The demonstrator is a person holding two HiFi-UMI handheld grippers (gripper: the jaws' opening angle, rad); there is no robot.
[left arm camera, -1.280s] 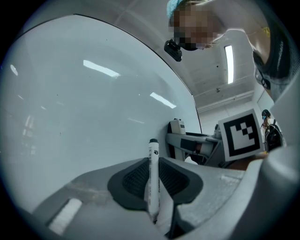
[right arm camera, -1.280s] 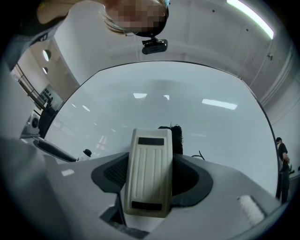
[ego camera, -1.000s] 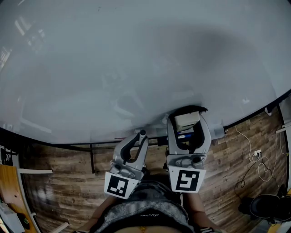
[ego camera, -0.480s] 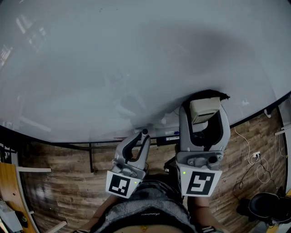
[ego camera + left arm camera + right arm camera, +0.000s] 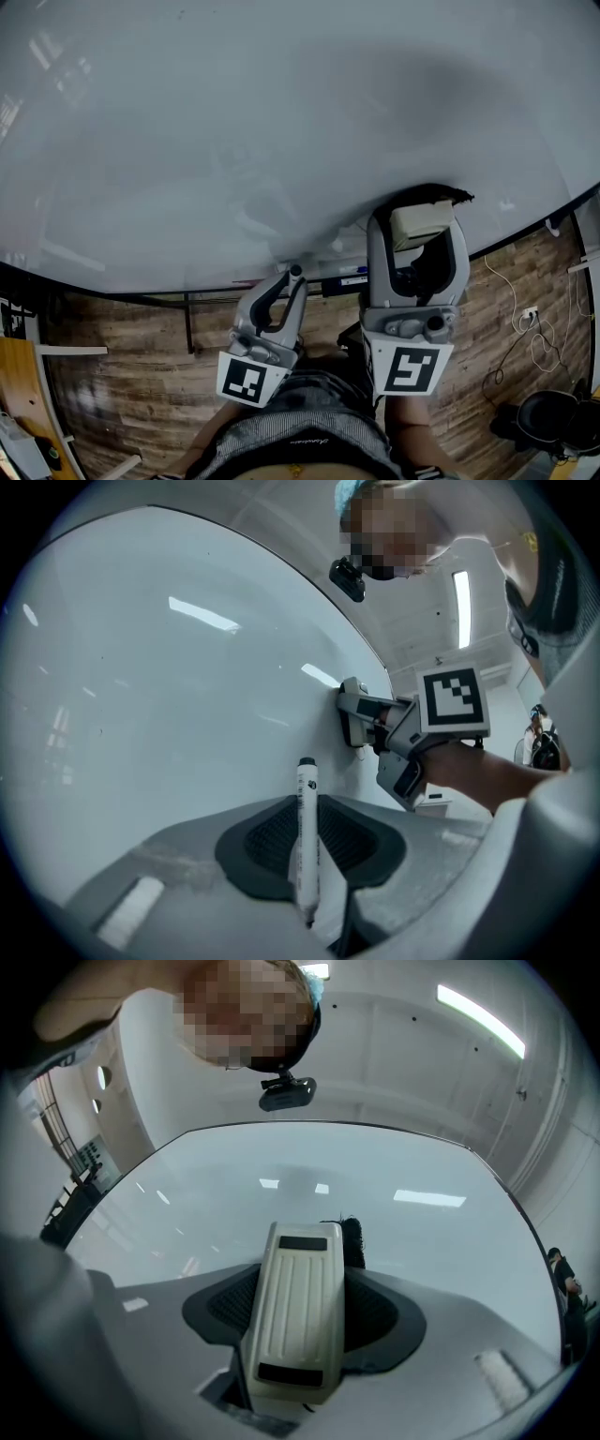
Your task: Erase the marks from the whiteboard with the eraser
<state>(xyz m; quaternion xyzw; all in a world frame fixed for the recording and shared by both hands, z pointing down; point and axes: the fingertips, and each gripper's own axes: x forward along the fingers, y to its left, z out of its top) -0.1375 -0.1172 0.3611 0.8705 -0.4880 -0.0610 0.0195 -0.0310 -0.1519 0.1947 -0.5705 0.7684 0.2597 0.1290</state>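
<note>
A cream-backed eraser (image 5: 421, 222) with a black felt face is clamped in my right gripper (image 5: 419, 225), its felt edge against the lower right part of the whiteboard (image 5: 234, 112). In the right gripper view the eraser (image 5: 298, 1312) stands upright between the jaws, its felt meeting the board (image 5: 375, 1213). My left gripper (image 5: 290, 281) hangs lower, just below the board's bottom edge, shut on a white marker (image 5: 307, 832) with a black cap. The left gripper view shows the right gripper (image 5: 370, 714) pressing on the board (image 5: 159, 696). I see no marks on the board.
A tray (image 5: 342, 279) along the board's lower edge carries markers. Below is wood-plank flooring (image 5: 122, 375), with white cables (image 5: 525, 328) and a dark round object (image 5: 548, 417) at the right. Wooden furniture (image 5: 19, 394) stands at the left.
My right gripper has risen with the eraser from the tray area up and to the right onto the board's lower part, then eased slightly left. The left gripper has stayed put.
</note>
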